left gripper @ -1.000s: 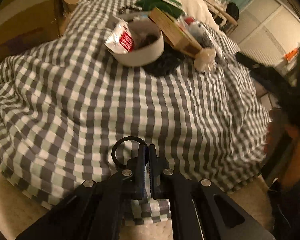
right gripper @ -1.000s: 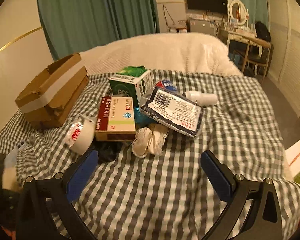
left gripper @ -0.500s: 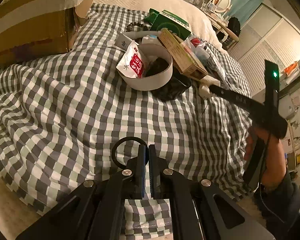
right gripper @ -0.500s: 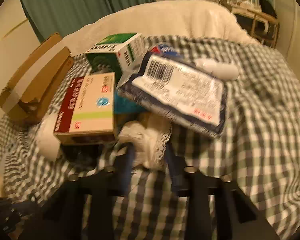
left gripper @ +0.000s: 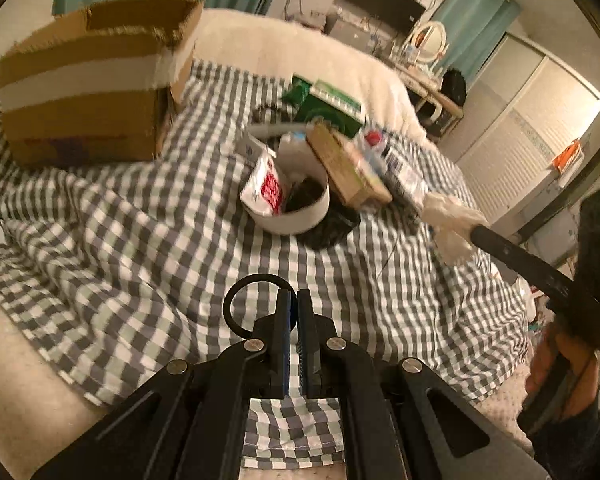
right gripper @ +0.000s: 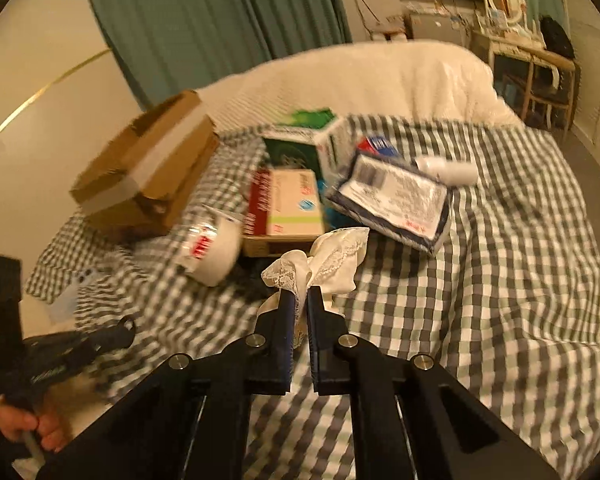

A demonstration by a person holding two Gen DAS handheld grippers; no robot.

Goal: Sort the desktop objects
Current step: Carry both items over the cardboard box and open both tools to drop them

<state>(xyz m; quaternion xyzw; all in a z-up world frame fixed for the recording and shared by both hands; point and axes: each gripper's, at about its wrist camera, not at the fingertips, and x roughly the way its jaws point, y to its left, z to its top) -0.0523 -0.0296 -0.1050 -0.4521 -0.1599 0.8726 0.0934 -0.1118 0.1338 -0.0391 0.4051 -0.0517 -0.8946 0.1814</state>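
- Right wrist view: the right gripper [right gripper: 303,294] is seen with its fingers [right gripper: 286,304] drawn narrow, pinched on a white lace cloth [right gripper: 332,258]. The cloth is bunched up above the fingertips, raised over the checked bedspread [right gripper: 480,280].
- Just behind the cloth a pile is seen on the bed: a red-and-cream box [right gripper: 286,206], a green box [right gripper: 300,142] behind it, a dark packet with a white barcode label [right gripper: 392,202] leaning to the right, and a white bottle [right gripper: 446,168] lying beyond the packet.
- A roll of white tape [right gripper: 214,250] lies left of the red-and-cream box; a cardboard box [right gripper: 148,174] with a pale tape band stands further left.
- Left wrist view: the left gripper [left gripper: 293,300] is held low over the near edge of the bedspread [left gripper: 120,248], its fingers [left gripper: 283,320] nearly closed, a slim gap between them. A black ring [left gripper: 236,304] shows beside the left finger; whether it is gripped cannot be told.
- From this side the lace cloth [left gripper: 450,220] is seen at the tip of the other gripper, right of the pile and above the bedspread.
- The tape roll [left gripper: 296,200] sits mid-bed, the cardboard box [left gripper: 88,80] far left.
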